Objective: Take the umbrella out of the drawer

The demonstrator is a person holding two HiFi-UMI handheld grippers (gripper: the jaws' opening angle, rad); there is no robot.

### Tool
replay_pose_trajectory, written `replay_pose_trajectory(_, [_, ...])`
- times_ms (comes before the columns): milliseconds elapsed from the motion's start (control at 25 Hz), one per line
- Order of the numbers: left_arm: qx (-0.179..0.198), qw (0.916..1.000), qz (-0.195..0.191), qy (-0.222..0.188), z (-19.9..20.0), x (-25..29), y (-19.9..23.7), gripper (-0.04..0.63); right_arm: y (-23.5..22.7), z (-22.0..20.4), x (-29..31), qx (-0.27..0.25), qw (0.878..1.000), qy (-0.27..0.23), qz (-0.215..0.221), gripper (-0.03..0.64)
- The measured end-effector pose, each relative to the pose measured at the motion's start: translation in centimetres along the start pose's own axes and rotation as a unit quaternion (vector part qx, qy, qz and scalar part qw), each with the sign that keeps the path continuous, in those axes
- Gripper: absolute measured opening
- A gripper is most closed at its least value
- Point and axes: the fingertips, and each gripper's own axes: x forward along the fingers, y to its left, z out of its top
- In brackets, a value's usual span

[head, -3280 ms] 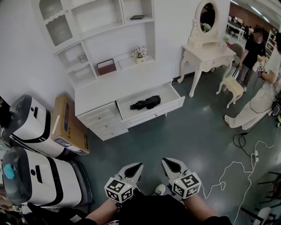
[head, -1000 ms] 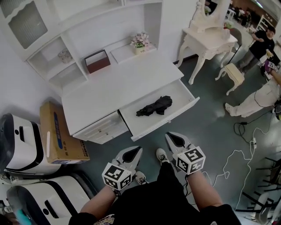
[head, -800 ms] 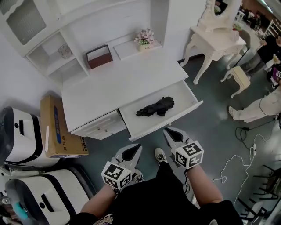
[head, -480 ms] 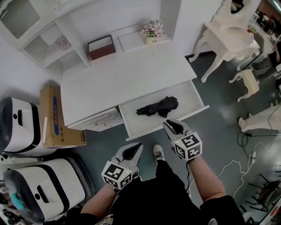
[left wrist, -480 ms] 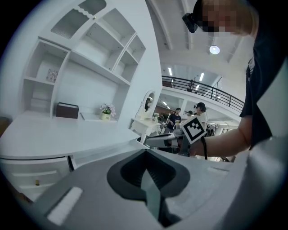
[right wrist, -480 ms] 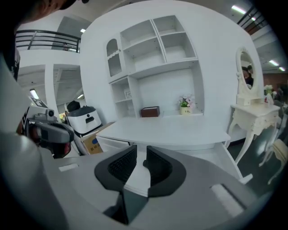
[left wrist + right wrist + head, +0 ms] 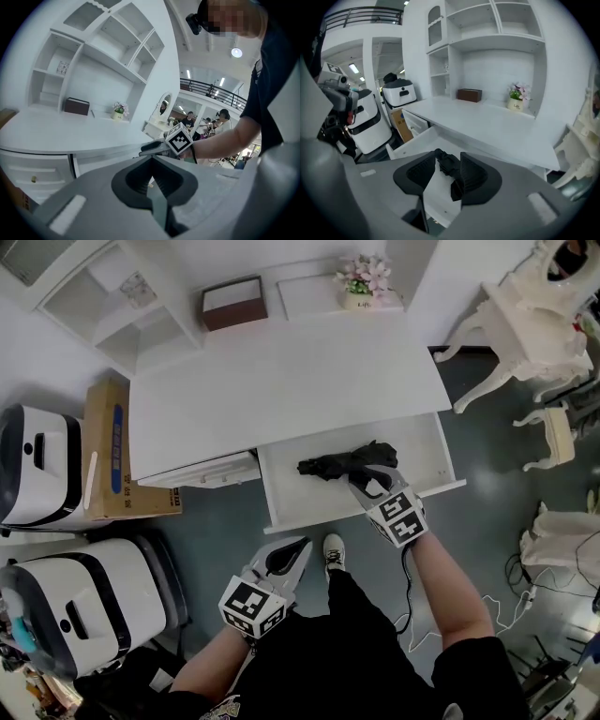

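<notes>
White surface [image 7: 281, 381] under wall shelves, drawer [image 7: 281, 510] pulled out below. Black folded umbrella [image 7: 337, 463] lying inside drawer. Right claw [image 7: 368, 480] at its end, just opening, released, umbrella in the gap, unpinched. Left claw [image 7: 298, 547] clenched, empty, short of drawer.

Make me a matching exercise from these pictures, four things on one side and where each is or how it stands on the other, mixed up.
1. umbrella
2. brown box
3. cardboard box
4. left hand-held gripper

a. on the floor beside the desk
b. in the open drawer
c. jaws together
d. at the back of the desk

Pairs: 1-b, 2-d, 3-a, 4-c
</notes>
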Motion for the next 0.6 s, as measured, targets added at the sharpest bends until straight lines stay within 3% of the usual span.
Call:
replay_pose_trajectory(280, [0.001, 0.9999, 0.015, 0.007, 0.0, 2.2, 1.2, 0.000, -0.9, -2.1, 4.9, -0.101, 0.991, 0.080, 0.038, 0.235])
replay_pose_trajectory(480, [0.002, 0.9997, 0.021, 0.010, 0.0, 3.1, 1.6, 0.000, -1.8, -4.8, 7.7, -0.169, 0.975, 0.133, 0.048, 0.271])
replay_pose_trajectory(600, [-0.004, 0.9996, 0.024, 0.010, -0.2, 3.4, 1.5, 0.000, -2.2, -6.3, 9.0, -0.224, 0.959, 0.166, 0.051, 0.286])
